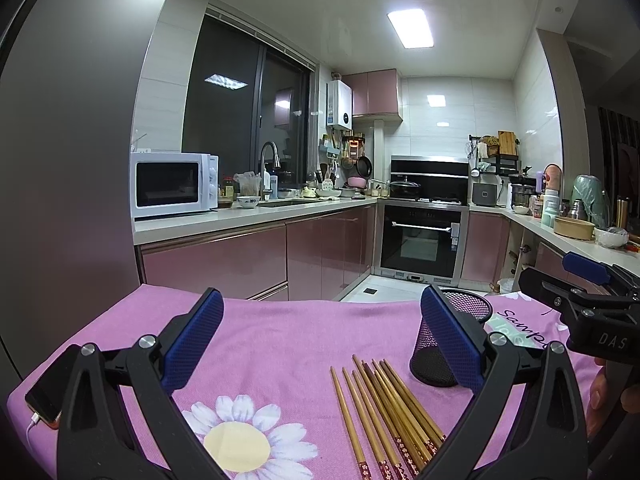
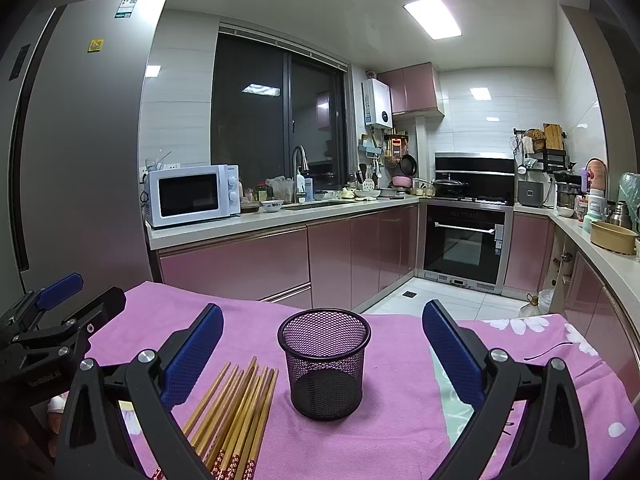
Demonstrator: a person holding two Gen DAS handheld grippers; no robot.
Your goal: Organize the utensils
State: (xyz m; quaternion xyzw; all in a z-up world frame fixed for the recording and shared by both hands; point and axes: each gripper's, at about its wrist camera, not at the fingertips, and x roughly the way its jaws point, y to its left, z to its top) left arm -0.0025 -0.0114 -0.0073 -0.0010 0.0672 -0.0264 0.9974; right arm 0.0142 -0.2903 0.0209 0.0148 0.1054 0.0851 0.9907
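Several bamboo chopsticks [image 1: 384, 412] with red patterned ends lie side by side on the pink flowered cloth [image 1: 280, 340]. A black mesh cup [image 2: 325, 364] stands upright and empty just right of them. My left gripper [image 1: 322, 340] is open above the cloth, with the chopsticks low between its fingers and the mesh cup [image 1: 436, 344] partly behind its right finger. My right gripper [image 2: 323, 356] is open too, the cup centred between its fingers and the chopsticks [image 2: 236, 416] by its left finger. Each view shows the other gripper at its edge.
A phone [image 1: 50, 392] on a charging cable lies at the cloth's left edge. Behind the table are pink kitchen cabinets [image 1: 256, 256], a microwave [image 1: 174, 184], a sink, an oven [image 1: 420, 236] and a crowded counter on the right. A tall fridge [image 2: 80, 140] stands at left.
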